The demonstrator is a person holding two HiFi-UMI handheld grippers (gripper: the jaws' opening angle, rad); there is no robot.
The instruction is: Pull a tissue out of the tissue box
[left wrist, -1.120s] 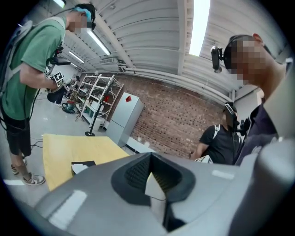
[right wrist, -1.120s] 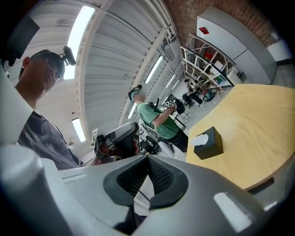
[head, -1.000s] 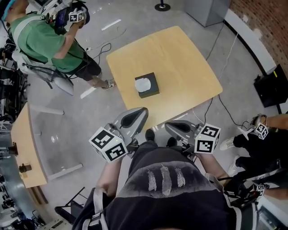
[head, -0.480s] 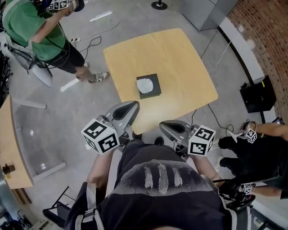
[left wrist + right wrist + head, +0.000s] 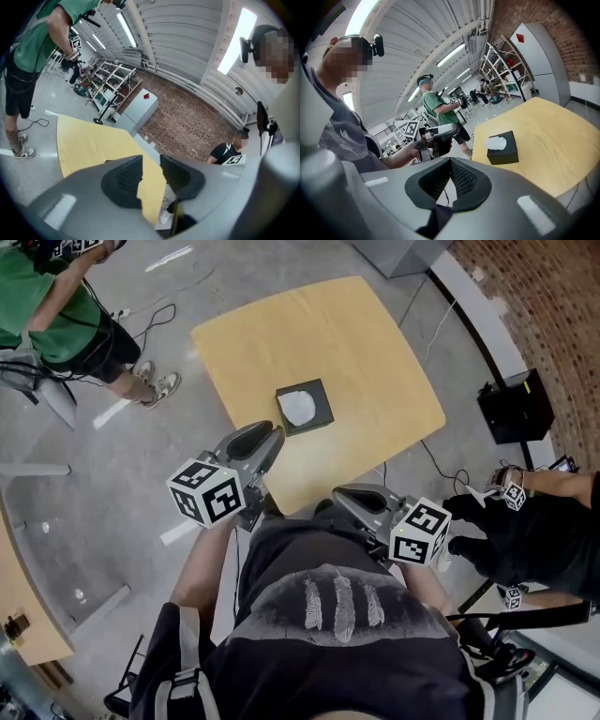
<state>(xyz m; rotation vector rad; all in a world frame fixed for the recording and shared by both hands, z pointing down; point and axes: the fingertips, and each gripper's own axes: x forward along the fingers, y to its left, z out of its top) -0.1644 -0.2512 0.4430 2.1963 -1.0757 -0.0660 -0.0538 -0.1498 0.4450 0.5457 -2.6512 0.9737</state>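
Yellow table [image 5: 356,343] holds the tissue box [image 5: 324,413], its tissue [image 5: 300,407] not pulled yet, well ahead of the left gripper [image 5: 151,160], whose empty jaws have just been opening, and the right gripper [image 5: 450,161], jaws together.

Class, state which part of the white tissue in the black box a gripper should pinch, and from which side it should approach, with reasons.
Pinch the raised tuft of the white tissue where it bulges from the top opening of the black tissue box. Come from above: the box lies flat on the yellow wooden table, opening upward, so only that tuft is exposed.
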